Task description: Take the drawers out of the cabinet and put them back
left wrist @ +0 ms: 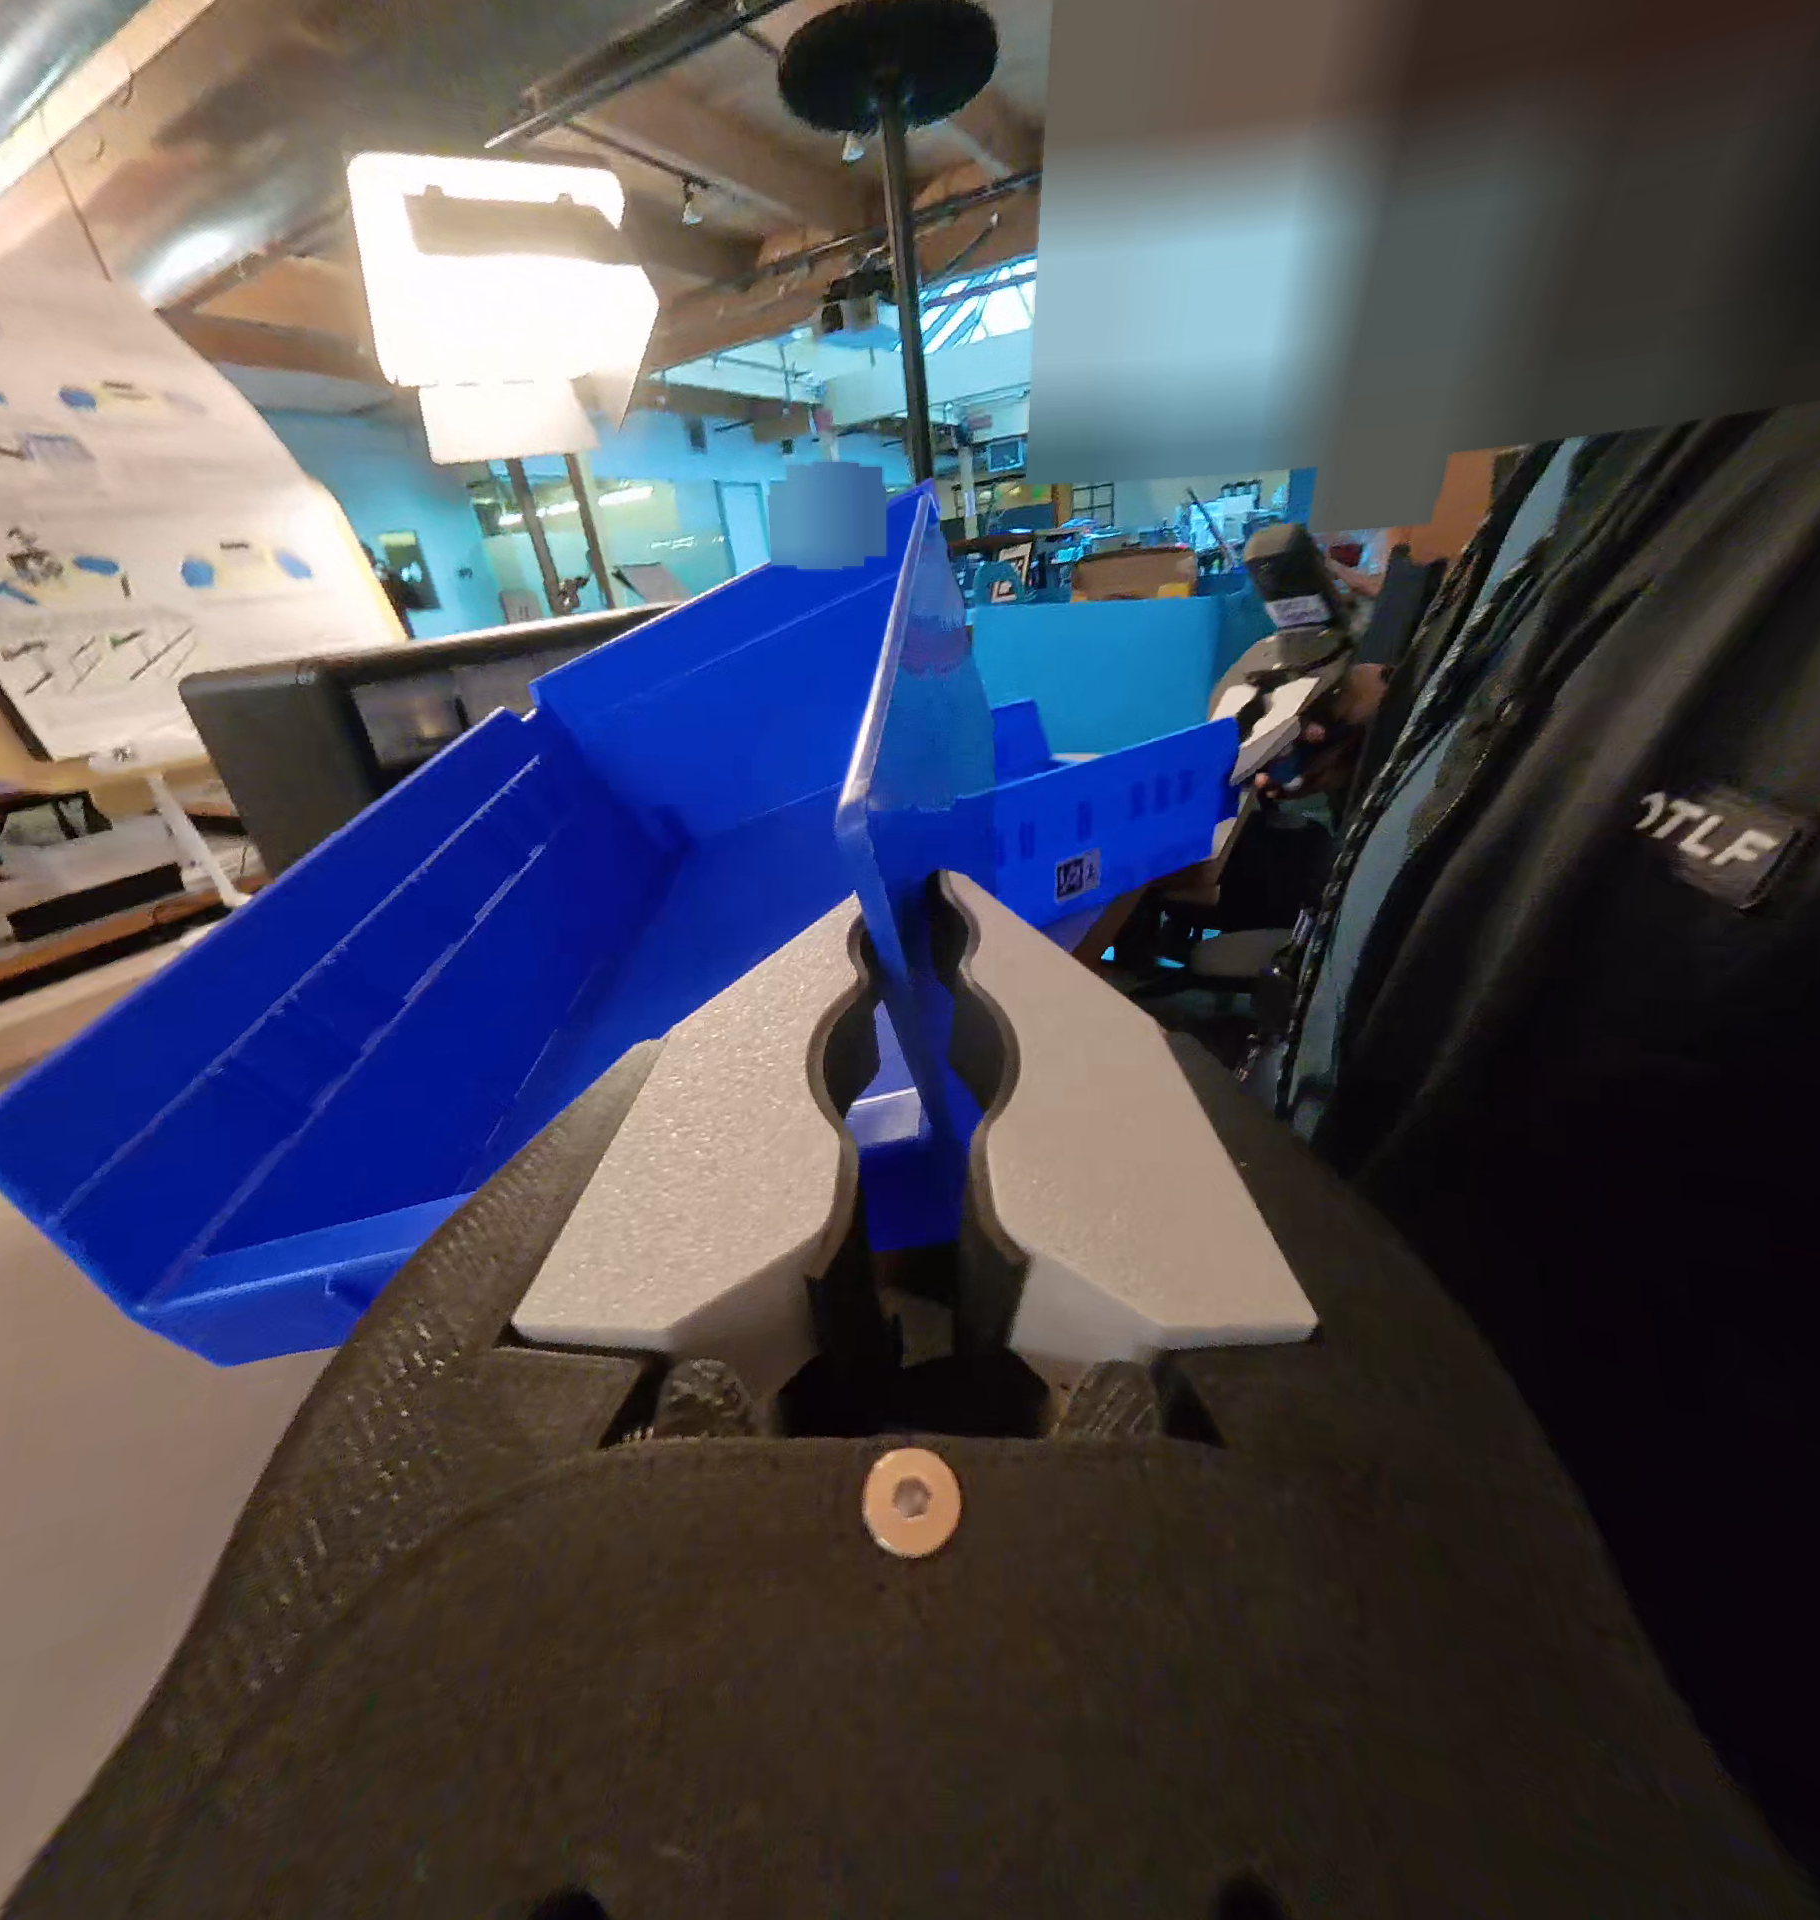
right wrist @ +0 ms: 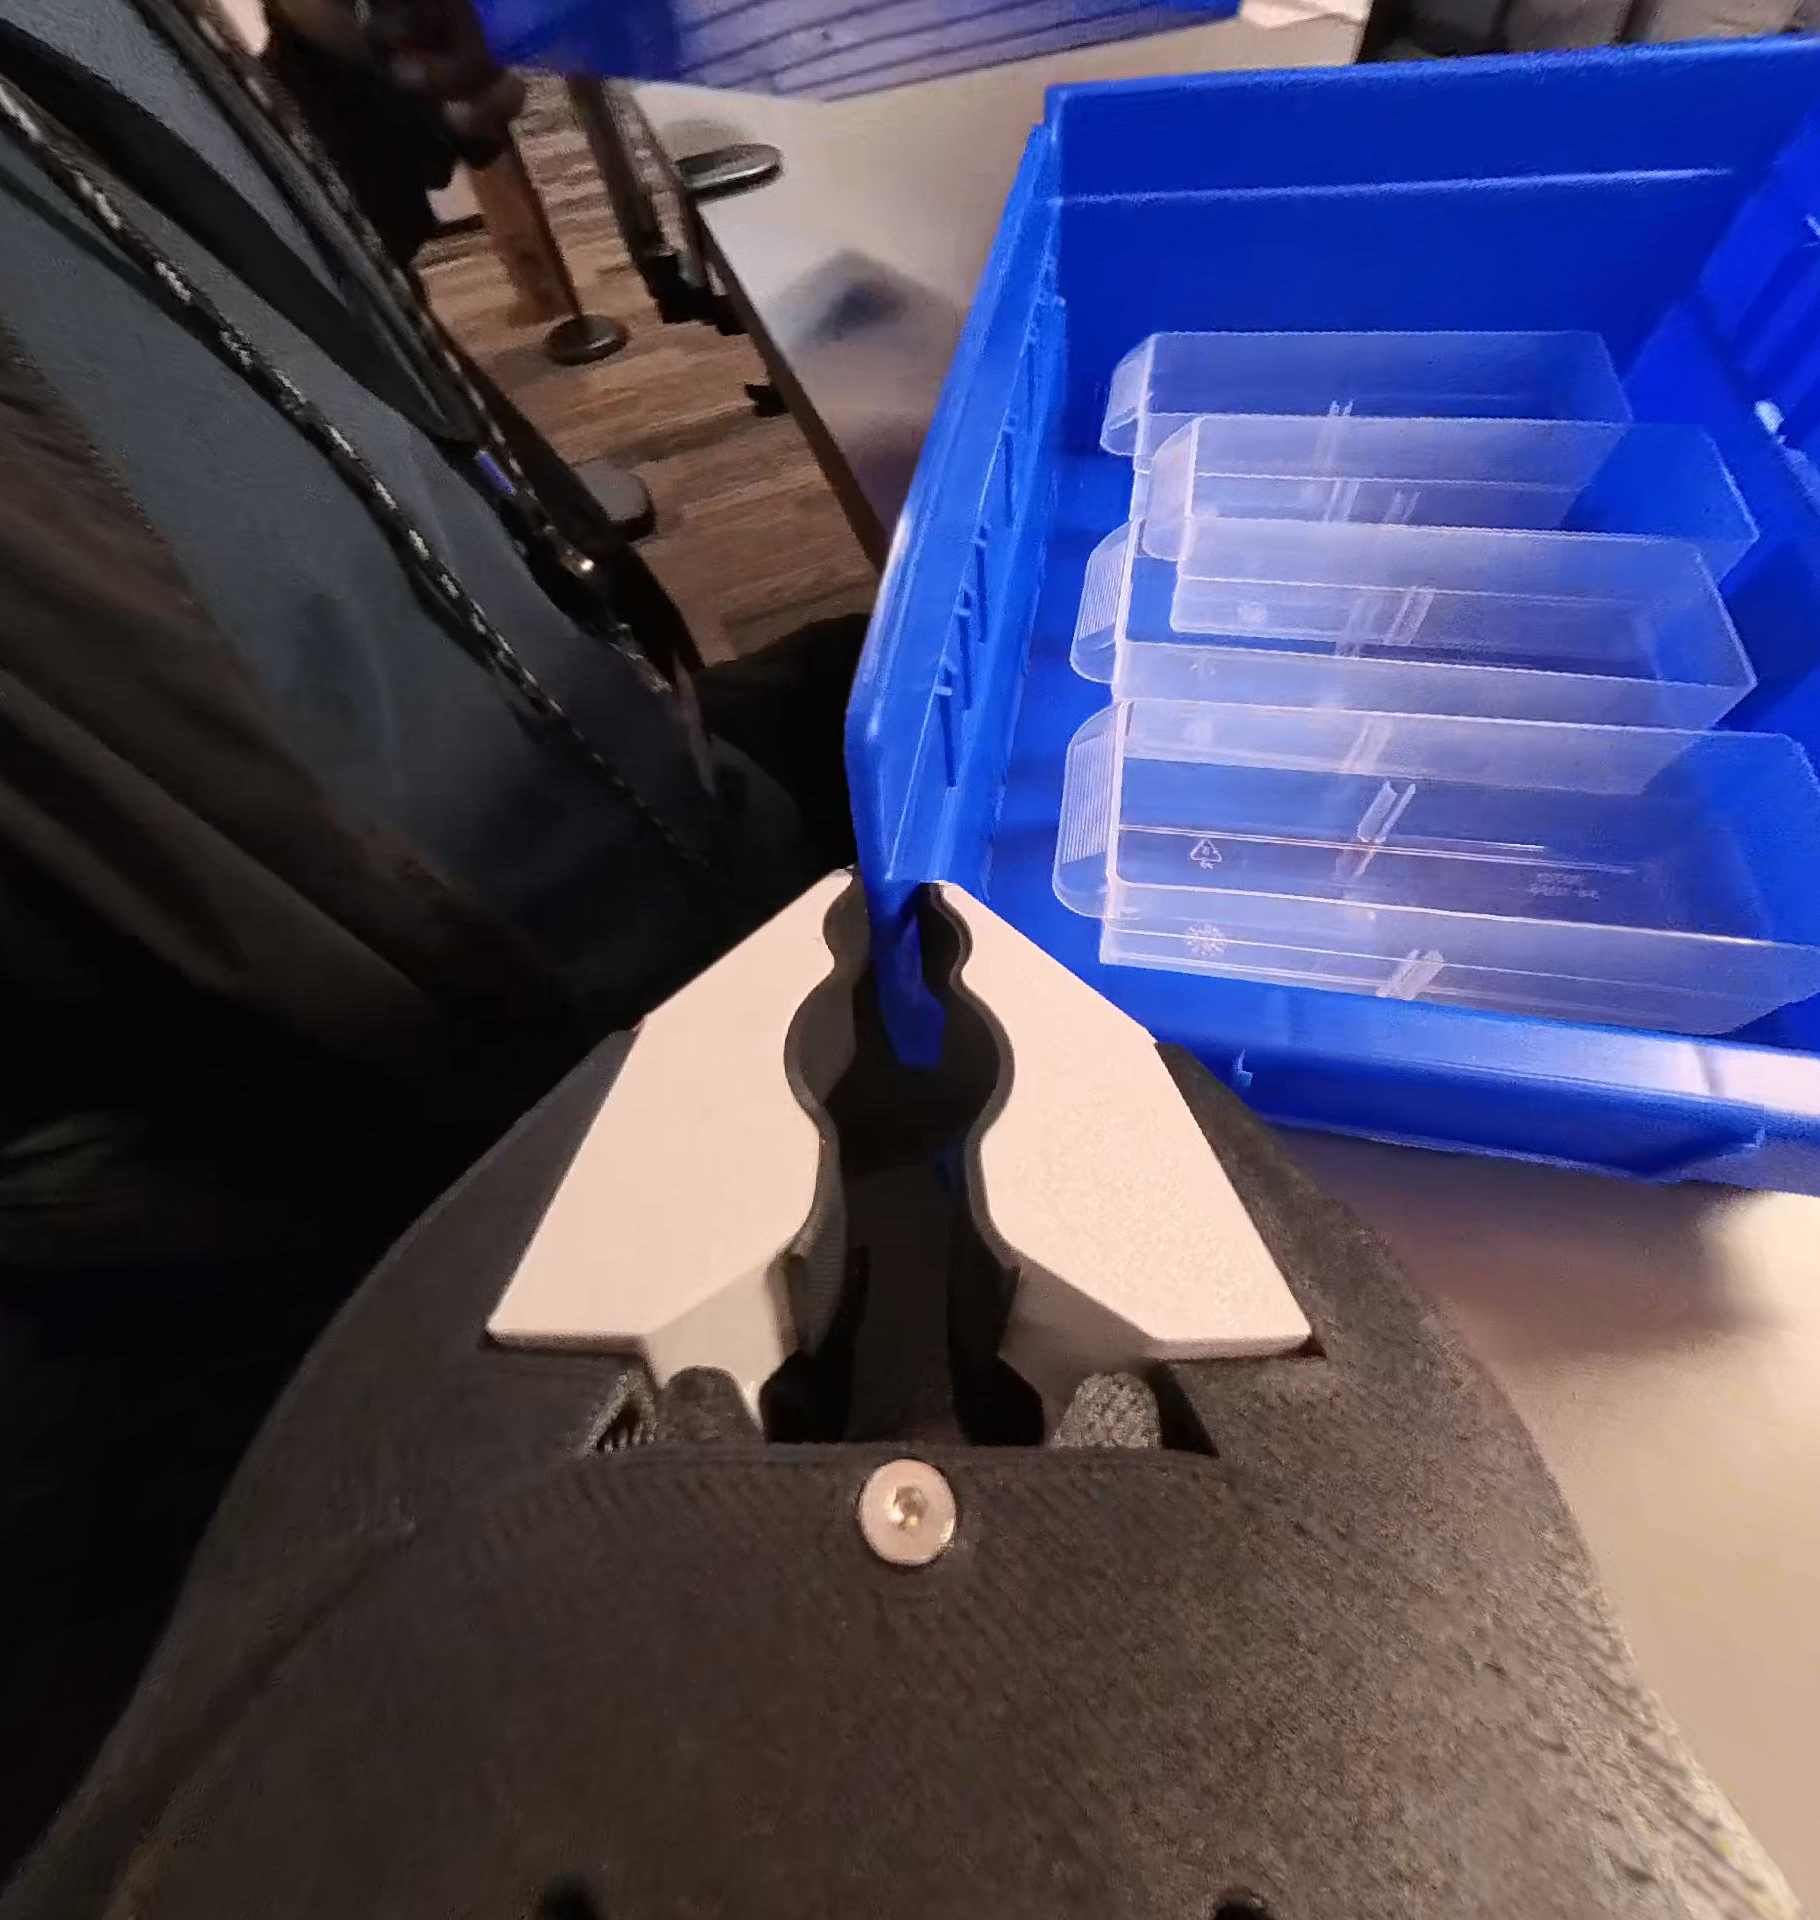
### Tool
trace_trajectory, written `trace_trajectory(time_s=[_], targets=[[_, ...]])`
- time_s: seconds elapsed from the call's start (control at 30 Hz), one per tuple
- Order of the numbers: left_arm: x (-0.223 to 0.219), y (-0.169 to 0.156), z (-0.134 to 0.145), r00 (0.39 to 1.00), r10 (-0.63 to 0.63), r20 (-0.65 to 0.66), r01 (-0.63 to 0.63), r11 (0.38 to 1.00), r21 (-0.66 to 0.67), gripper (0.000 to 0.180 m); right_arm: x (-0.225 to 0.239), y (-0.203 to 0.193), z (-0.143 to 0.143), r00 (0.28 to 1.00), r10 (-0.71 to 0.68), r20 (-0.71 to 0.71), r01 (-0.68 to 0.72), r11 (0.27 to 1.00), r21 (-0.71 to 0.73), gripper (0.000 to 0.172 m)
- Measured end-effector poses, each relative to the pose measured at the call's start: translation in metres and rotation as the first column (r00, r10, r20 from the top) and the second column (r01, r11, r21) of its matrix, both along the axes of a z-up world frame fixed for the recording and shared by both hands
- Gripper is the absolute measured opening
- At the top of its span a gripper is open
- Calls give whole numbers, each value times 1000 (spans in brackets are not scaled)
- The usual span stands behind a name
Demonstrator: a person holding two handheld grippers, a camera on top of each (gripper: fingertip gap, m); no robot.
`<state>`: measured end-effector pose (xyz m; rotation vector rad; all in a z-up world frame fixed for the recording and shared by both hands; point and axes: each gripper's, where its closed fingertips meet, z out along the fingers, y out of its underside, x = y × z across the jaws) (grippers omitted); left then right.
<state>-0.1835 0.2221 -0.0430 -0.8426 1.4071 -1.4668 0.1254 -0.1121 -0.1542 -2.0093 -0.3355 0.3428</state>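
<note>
Workshop background: wood-beam ceiling, bright light panel [left wrist: 501, 281], white poster [left wrist: 106, 499] at left, black box [left wrist: 293, 738] behind. Large blue plastic bin [left wrist: 386, 987] is tilted up over the pale tabletop [right wrist: 1612, 1403]. Left gripper [left wrist: 911, 914] is clamped on the bin's thin wall edge; right gripper [right wrist: 901, 925] pinches its corner rim, also visible far off at the bin's end. Four clear plastic drawers [right wrist: 1405, 665] lie stacked inside the bin. Person's dark jacket [left wrist: 1612, 935] crowds close beside both grippers.
</note>
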Motion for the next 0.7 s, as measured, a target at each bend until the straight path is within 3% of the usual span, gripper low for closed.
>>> trace_trajectory(time_s=[0.23,0.43,0.57,0.7], targets=[[27,-17,11,998,-55,6,55,995,78,2,-25,47,-1,984,176,0,-176,984,24,11],[63,-30,20,990,-134,33,130,985,116,2,-44,114,1,966,258,1,-257,961,99,13],[89,-37,22,989,-145,12,141,973,181,3,-37,131,19,977,202,-65,-188,965,182,56],[118,-46,17,987,-153,-49,161,952,259,3,-5,128,47,985,71,-159,-24,960,278,65]])
